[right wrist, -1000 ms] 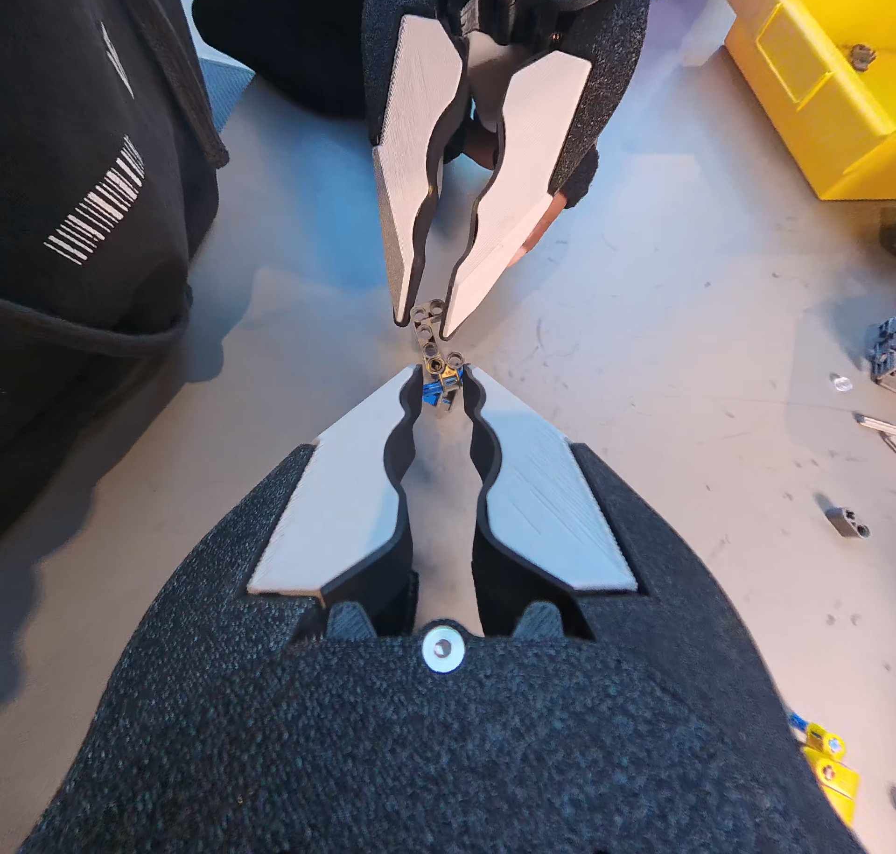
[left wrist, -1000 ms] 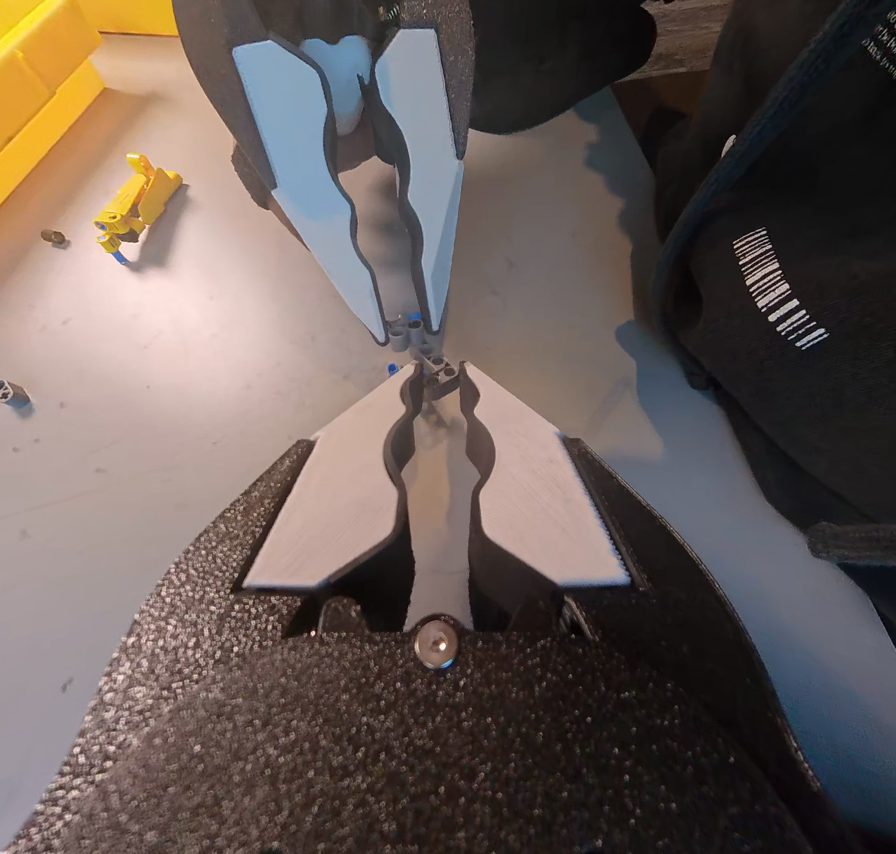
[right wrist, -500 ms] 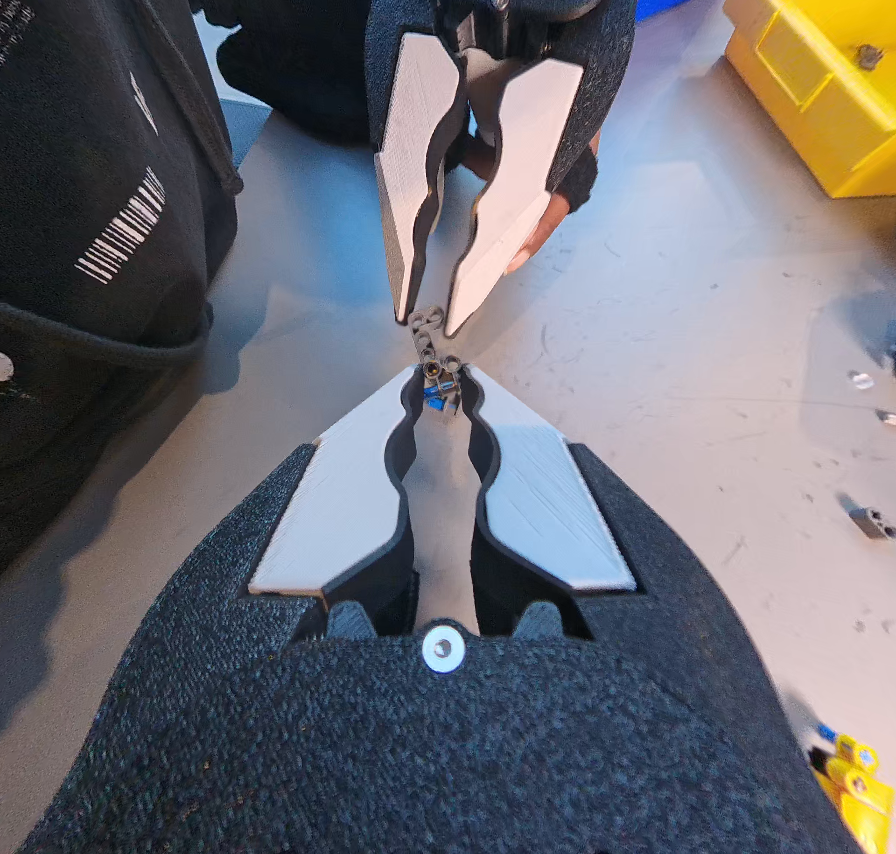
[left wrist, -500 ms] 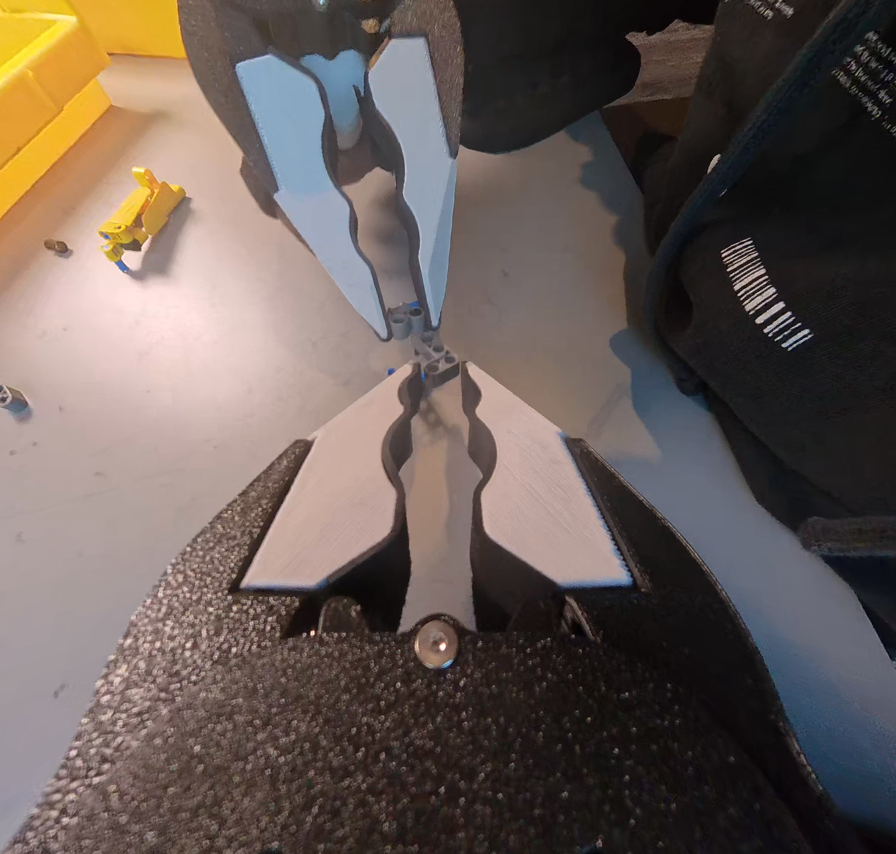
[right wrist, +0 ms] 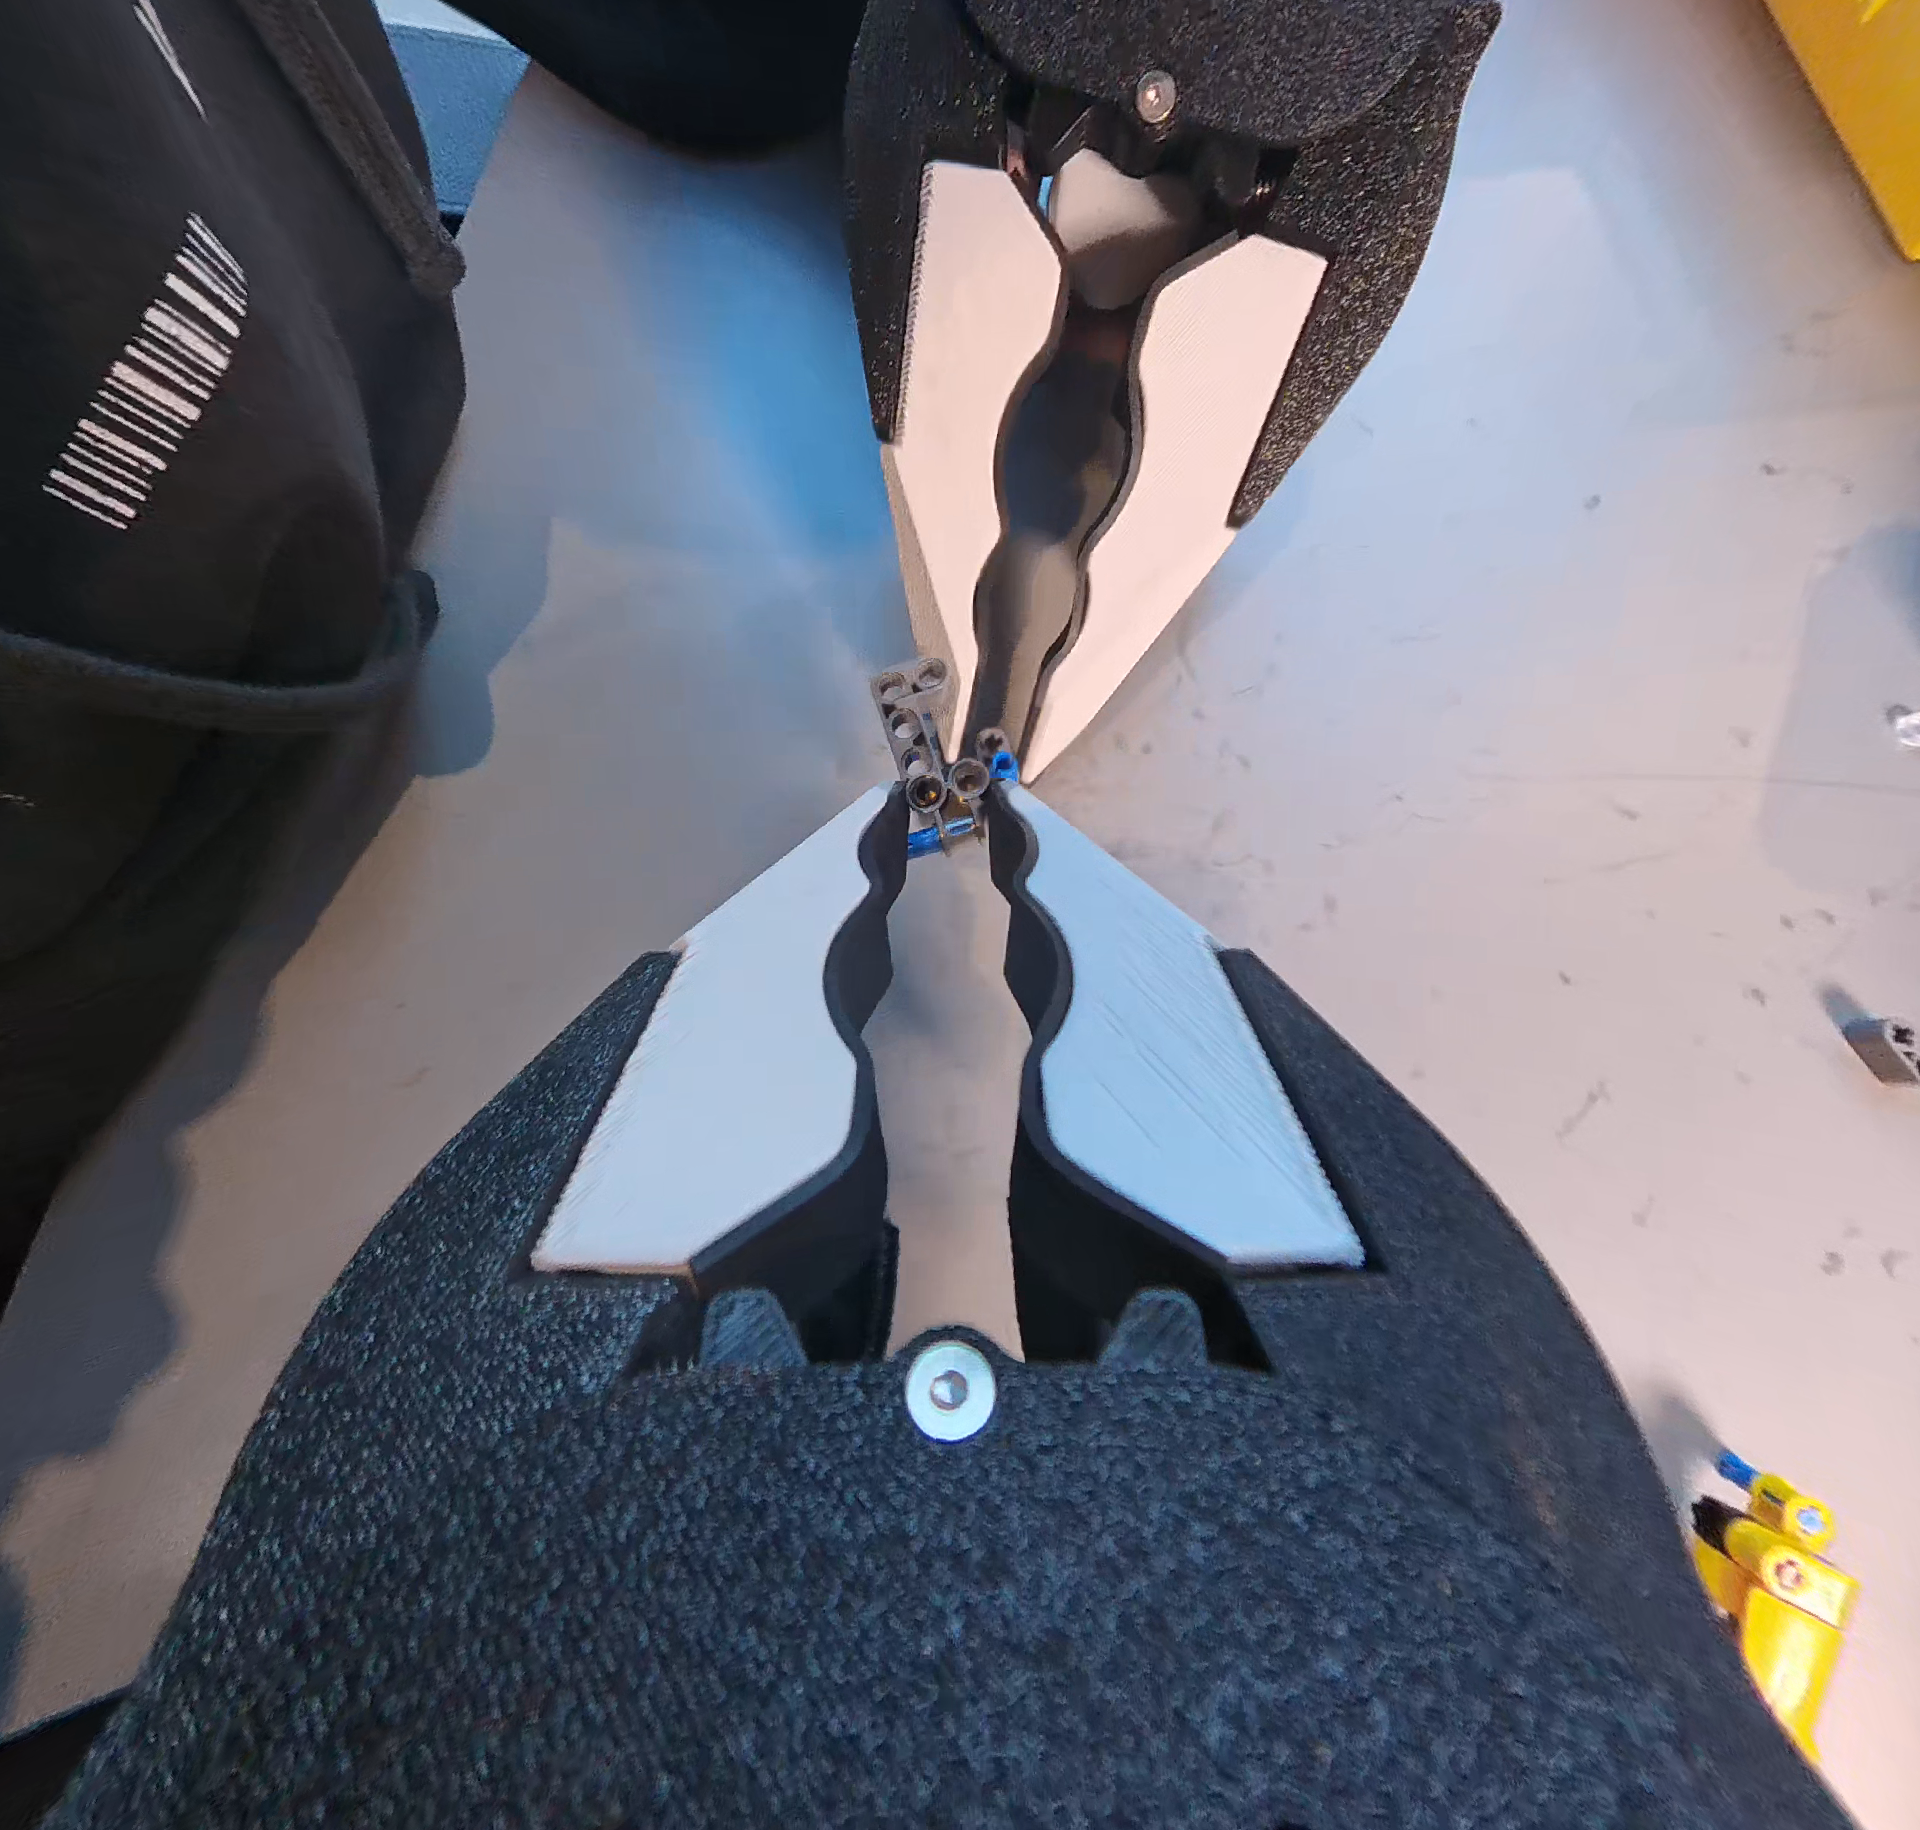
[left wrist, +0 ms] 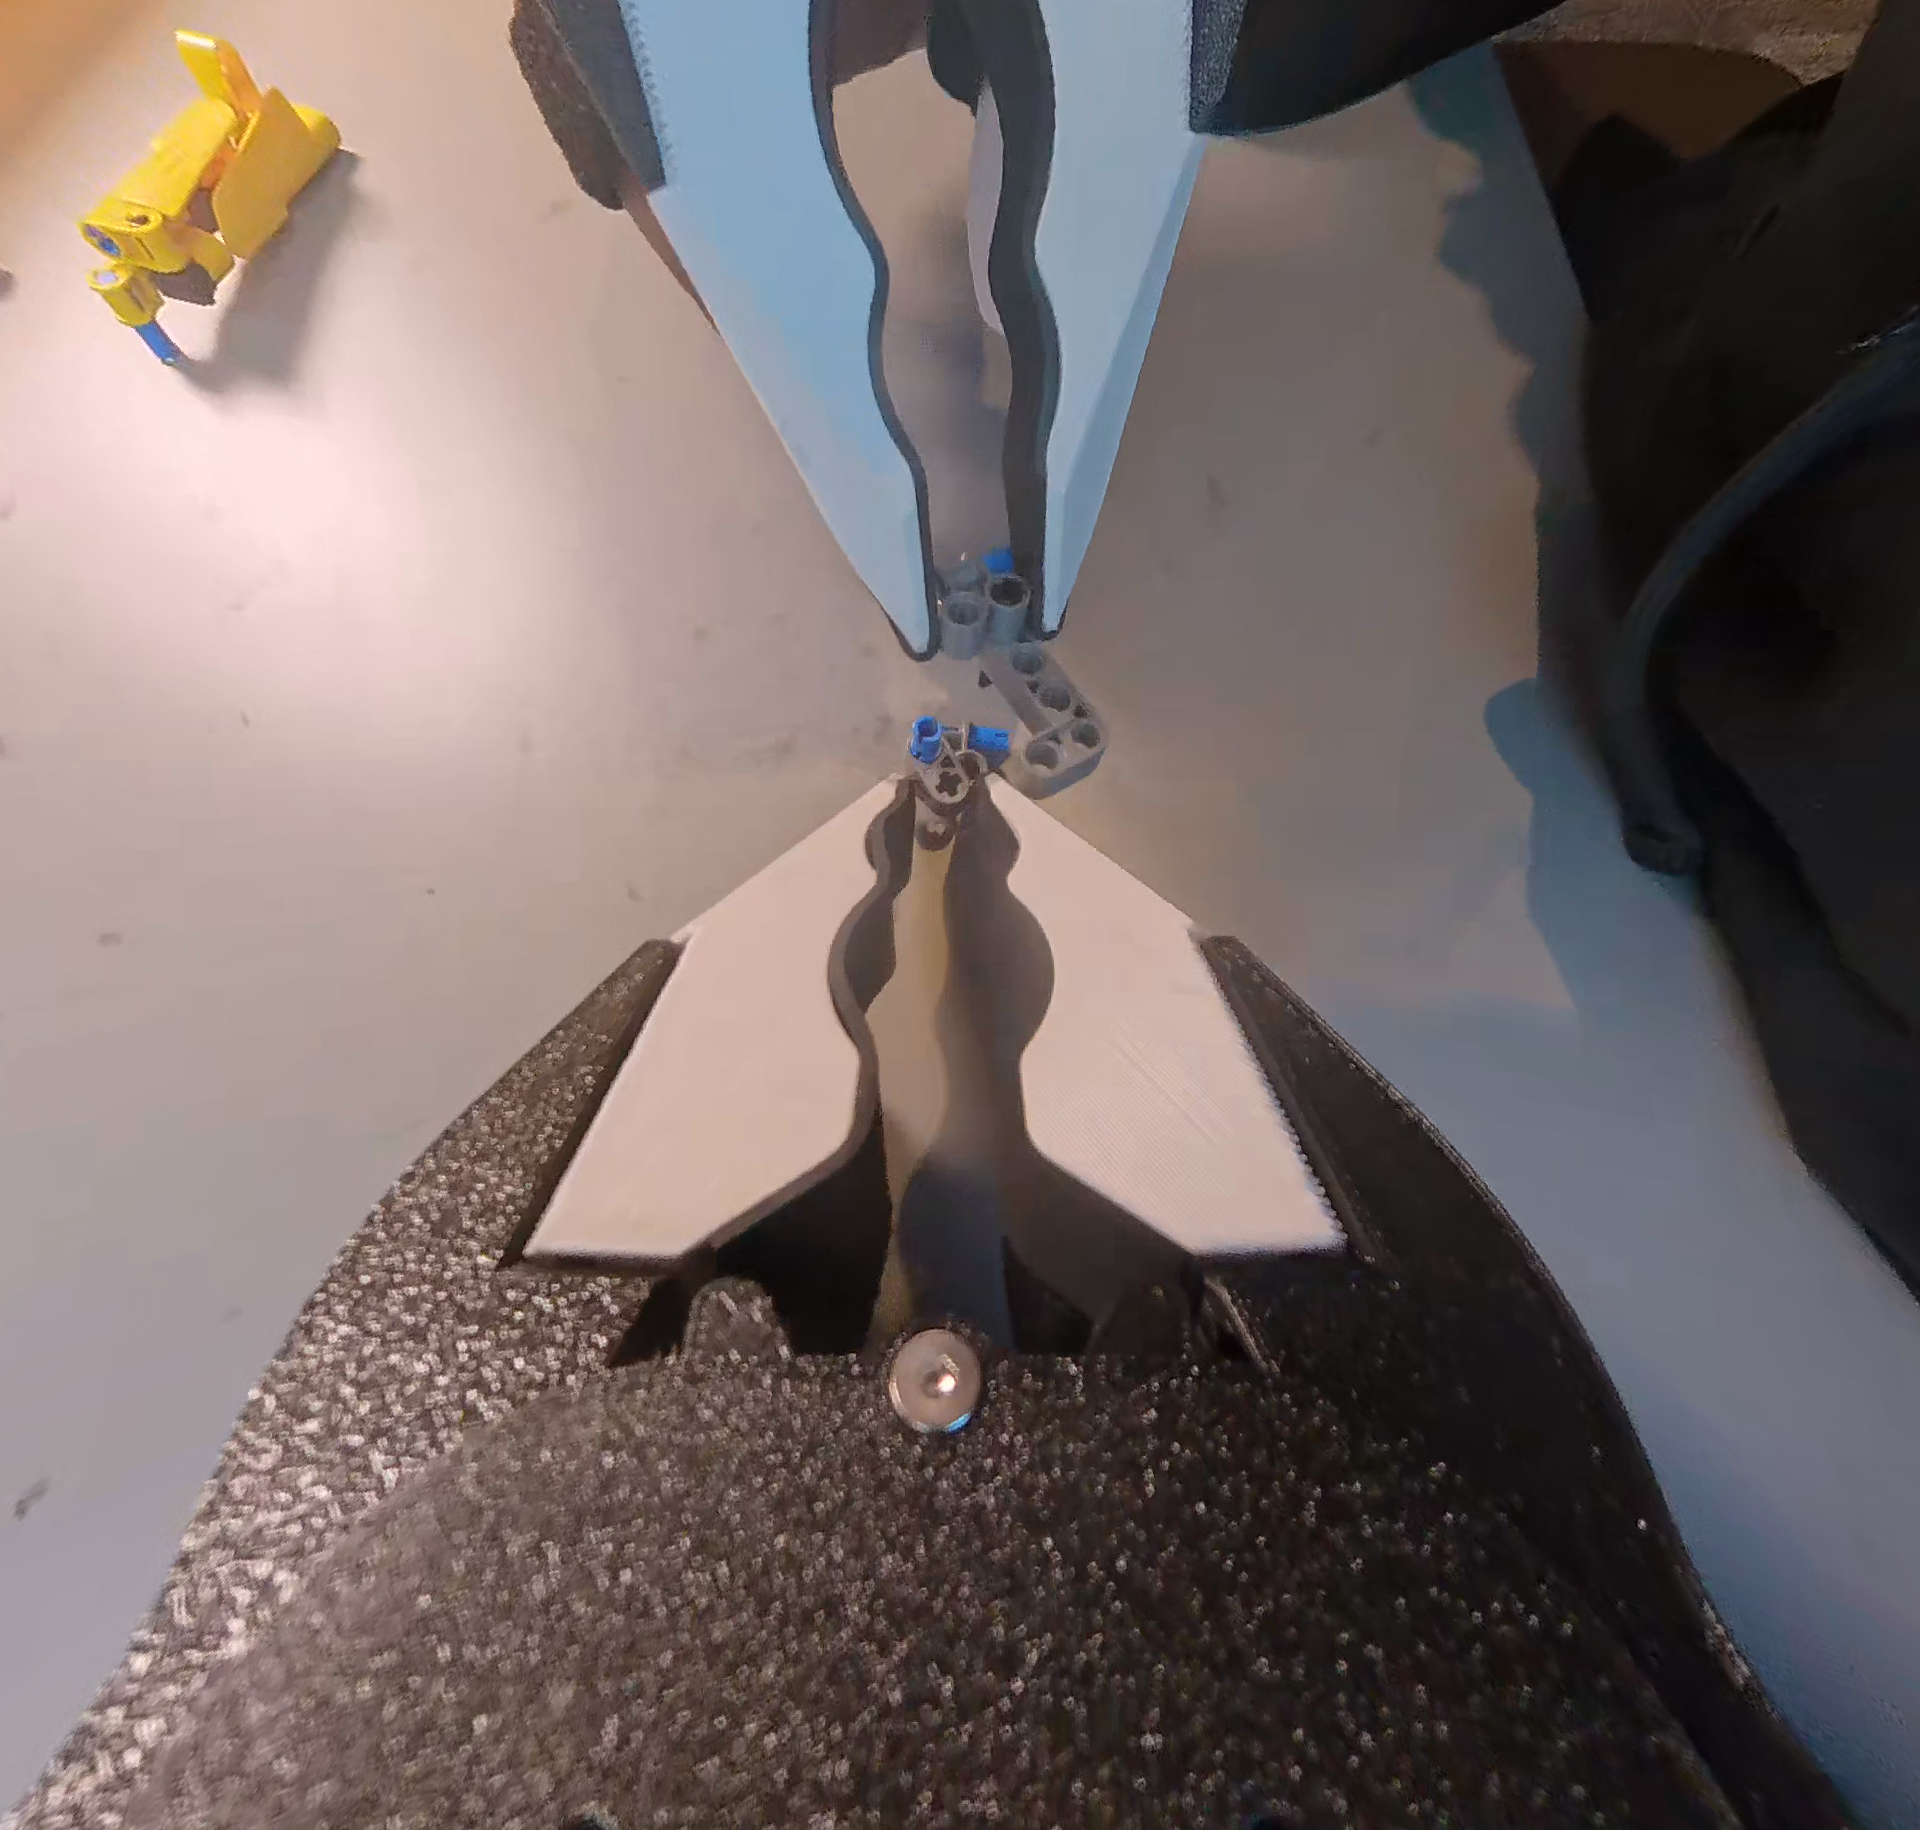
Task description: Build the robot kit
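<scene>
Both sets of fingers are clenched tip to tip over the middle of the grey table (left wrist: 312, 637): the left gripper (left wrist: 940, 793) pinches a small dark connector (left wrist: 948, 772) with blue pins, the right gripper (right wrist: 945, 804) grips a grey L-shaped beam (right wrist: 912, 710), and the pieces sit just beside each other, can't tell if they're touching.

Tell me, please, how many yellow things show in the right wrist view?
2: a yellow bin at the top right corner, and a yellow toy assembly at the lower right edge; others may be hidden.

A yellow brick assembly (left wrist: 197, 191) lies on the grey table (left wrist: 364, 637) beside black clothing (right wrist: 177, 378).
</scene>
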Available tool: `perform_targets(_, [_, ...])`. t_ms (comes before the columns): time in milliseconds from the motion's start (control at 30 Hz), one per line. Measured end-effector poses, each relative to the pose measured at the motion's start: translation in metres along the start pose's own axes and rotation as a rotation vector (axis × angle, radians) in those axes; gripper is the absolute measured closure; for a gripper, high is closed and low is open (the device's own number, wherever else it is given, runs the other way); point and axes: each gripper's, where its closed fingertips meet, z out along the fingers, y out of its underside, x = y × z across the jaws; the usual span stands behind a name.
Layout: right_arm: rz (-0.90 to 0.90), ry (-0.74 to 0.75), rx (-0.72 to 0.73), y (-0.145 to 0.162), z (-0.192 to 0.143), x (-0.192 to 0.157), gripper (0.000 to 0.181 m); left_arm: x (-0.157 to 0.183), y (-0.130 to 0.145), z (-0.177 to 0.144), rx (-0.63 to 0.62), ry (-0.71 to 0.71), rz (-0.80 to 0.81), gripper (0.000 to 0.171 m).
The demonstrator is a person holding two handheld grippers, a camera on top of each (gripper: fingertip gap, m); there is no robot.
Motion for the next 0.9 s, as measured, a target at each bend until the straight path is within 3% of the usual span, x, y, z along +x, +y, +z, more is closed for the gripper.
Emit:
perform_targets(333, [0.027,-0.113,0.001,-0.006,-0.002,-0.006,0.166,0.002,-0.003,0.003,0.003,0.001,0.027,0.162])
perform_targets(900, [-0.148,-0.341,-0.158,0.003,0.005,-0.003,0.166,0.005,-0.004,0.004,0.002,0.104,0.156,0.164])
